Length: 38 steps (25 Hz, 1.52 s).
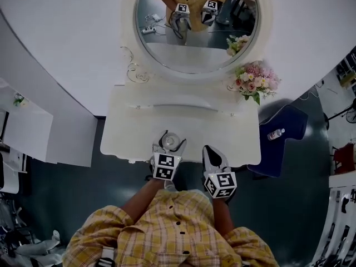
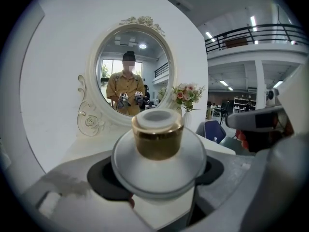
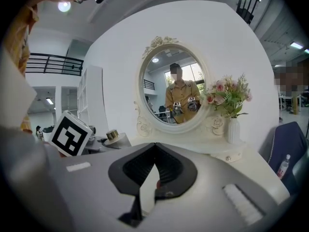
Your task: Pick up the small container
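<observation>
Gold-capped small container [image 2: 158, 141], gripped (left gripper [image 2: 157, 174])

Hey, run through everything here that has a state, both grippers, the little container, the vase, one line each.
Left gripper: shut on the small container, pads against its wide body.
Right gripper: shut, nothing between its jaws.
Small container: upright, gold cap on.
Vase: upright on the vanity table, flowers in it.
</observation>
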Each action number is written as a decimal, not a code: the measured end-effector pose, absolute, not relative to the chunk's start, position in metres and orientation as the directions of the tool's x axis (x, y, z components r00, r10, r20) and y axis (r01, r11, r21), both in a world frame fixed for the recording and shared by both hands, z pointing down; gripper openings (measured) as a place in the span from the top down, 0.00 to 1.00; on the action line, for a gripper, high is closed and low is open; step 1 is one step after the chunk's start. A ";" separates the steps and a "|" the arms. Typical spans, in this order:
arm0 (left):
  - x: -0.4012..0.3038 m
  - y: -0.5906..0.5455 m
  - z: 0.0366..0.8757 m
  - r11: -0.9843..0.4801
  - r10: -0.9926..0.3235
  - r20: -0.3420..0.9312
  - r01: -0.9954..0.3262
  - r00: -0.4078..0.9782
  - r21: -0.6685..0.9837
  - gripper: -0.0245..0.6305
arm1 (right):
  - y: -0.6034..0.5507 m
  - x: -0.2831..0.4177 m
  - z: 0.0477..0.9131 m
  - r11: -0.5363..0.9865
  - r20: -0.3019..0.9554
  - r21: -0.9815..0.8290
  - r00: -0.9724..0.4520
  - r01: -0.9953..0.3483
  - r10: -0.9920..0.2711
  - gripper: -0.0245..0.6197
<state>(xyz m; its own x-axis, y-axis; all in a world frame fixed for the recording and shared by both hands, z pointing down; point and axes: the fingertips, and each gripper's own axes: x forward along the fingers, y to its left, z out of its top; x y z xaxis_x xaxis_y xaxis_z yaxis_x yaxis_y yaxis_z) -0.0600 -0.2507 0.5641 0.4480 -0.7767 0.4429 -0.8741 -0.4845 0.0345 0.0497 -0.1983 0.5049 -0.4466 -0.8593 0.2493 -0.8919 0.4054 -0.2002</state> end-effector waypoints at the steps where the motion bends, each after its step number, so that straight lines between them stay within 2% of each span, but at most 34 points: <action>1: -0.061 -0.249 0.560 -0.487 -0.779 0.437 -0.873 0.450 0.031 0.44 | -0.199 0.050 0.502 0.404 0.244 -0.197 -0.444 -0.893 -0.862 0.96; 22: -0.090 -0.230 0.496 -0.457 -0.849 0.289 -0.889 0.443 0.020 0.44 | -0.197 0.050 0.476 0.402 0.186 -0.165 -0.429 -0.901 -0.884 0.96; 38: -0.098 -0.213 0.505 -0.452 -0.848 0.302 -0.892 0.436 0.018 0.44 | -0.184 0.059 0.480 0.361 0.184 -0.164 -0.388 -0.918 -0.903 0.96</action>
<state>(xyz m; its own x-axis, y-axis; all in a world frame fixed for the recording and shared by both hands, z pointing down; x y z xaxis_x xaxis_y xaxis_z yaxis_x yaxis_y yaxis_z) -0.0977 -0.2126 0.5053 0.4358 -0.8478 0.3021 -0.8918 -0.4520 0.0178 0.0586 -0.1844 0.4800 -0.3875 -0.9034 0.1837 -0.9182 0.3605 -0.1641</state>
